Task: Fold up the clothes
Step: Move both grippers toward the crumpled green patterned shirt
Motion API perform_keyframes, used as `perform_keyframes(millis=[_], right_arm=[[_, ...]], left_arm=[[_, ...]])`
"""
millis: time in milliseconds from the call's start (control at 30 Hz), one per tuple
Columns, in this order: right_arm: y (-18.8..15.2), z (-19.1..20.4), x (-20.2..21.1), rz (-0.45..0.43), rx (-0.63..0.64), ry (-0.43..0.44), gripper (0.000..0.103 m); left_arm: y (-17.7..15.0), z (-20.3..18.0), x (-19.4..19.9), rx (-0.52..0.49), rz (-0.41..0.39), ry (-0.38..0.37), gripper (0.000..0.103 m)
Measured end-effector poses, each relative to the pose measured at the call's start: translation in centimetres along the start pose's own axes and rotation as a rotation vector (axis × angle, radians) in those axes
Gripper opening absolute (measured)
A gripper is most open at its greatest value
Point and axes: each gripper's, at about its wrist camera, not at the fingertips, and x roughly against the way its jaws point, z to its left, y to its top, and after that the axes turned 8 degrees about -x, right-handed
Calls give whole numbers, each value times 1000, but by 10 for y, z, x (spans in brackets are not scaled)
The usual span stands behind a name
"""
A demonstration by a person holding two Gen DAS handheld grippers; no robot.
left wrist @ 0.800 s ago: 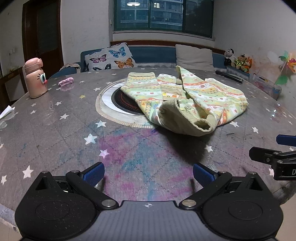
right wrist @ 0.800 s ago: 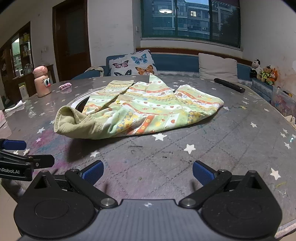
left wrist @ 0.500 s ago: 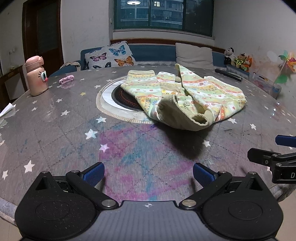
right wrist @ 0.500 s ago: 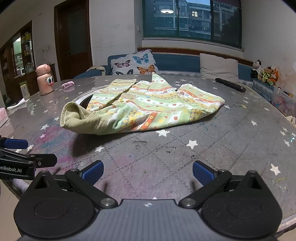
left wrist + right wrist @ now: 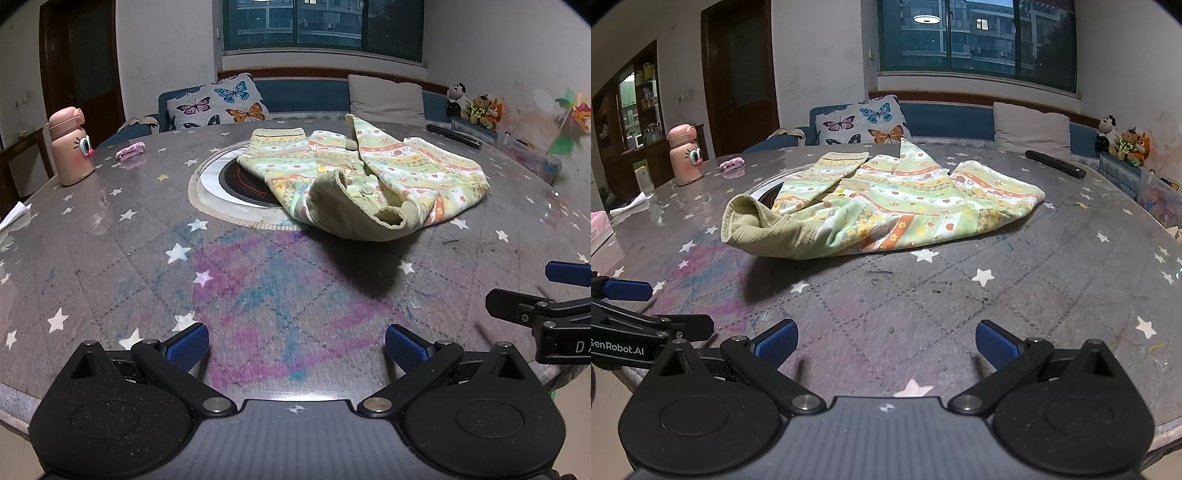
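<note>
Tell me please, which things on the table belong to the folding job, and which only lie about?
Belong to the job:
- patterned garment
- left gripper, open
- right gripper, open

Only lying about:
- pink bottle
- pink scrap
- remote control
- white paper

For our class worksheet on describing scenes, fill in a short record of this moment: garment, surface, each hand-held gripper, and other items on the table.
garment: patterned child's jacket, crumpled, olive lining showing
surface: round star-print table
left hand-held gripper: open, short of jacket, holds nothing
right hand-held gripper: open, short of jacket, holds nothing
other items: pink bottle, remote control
</note>
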Motion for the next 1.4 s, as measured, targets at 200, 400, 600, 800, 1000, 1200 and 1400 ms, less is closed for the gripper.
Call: perform_keyframes(millis=[200, 400, 600, 800, 1000, 1200, 1400], right_arm=[[-1, 2, -2, 10, 5, 6, 103], [-1, 2, -4, 15, 7, 6, 103], [2, 2, -8, 19, 7, 9, 103], [6, 5, -13, 27, 18, 13, 103], [10, 7, -20, 37, 26, 16, 103], [14, 8, -26, 48, 26, 20, 103], [20, 9, -34, 57, 31, 23, 103]], left_arm=[[0, 0, -1, -3, 9, 3, 103], [3, 0, -2, -7, 9, 1, 103], [6, 1, -6, -9, 18, -5, 103], [10, 3, -10, -8, 19, -8, 103], [15, 5, -15, -8, 23, -13, 103], [20, 7, -19, -9, 26, -14, 103], [28, 11, -24, -11, 25, -8, 103]])
